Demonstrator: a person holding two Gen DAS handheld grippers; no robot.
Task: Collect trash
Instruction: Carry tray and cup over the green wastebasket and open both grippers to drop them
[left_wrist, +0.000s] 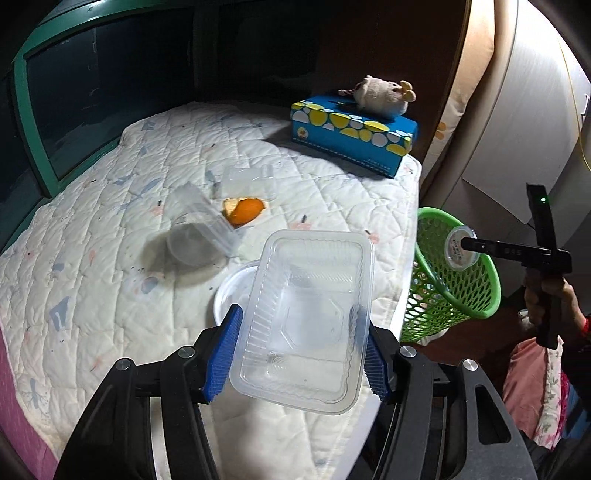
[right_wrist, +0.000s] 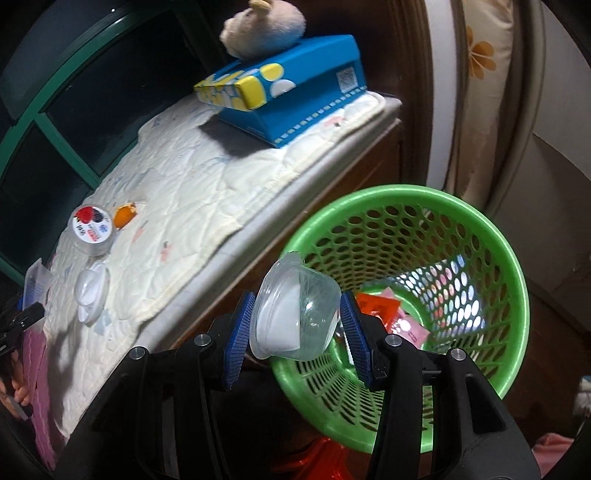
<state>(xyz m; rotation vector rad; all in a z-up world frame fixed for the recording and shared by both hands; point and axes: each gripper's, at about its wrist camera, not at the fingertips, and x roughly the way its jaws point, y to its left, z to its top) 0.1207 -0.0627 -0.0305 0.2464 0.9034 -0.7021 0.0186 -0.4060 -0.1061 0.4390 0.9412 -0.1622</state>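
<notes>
Green perforated basket (right_wrist: 424, 236); blue tissue box (left_wrist: 352, 134), yellow-white spots.

Left wrist view: the camera is sitting just behind the left gripper (left_wrist: 299, 354) and is looking steeply down and forward over the quilted mattress (left_wrist: 110, 240), close above its near part. The green basket (left_wrist: 443, 280) is lying at the right of this frame, beyond the mattress edge.

Right wrist view: the camera is riding just behind the right gripper (right_wrist: 295, 328) and is facing down into the green basket (right_wrist: 498, 258), very near its rim, with the mattress (right_wrist: 192, 206) running off to the basket's left.

Both views are sharing the basket, the mattress, the blue tissue box (left_wrist: 354, 133) (right_wrist: 291, 88) far beyond the basket, and the orange peel (left_wrist: 245, 210) (right_wrist: 125, 216).
</notes>
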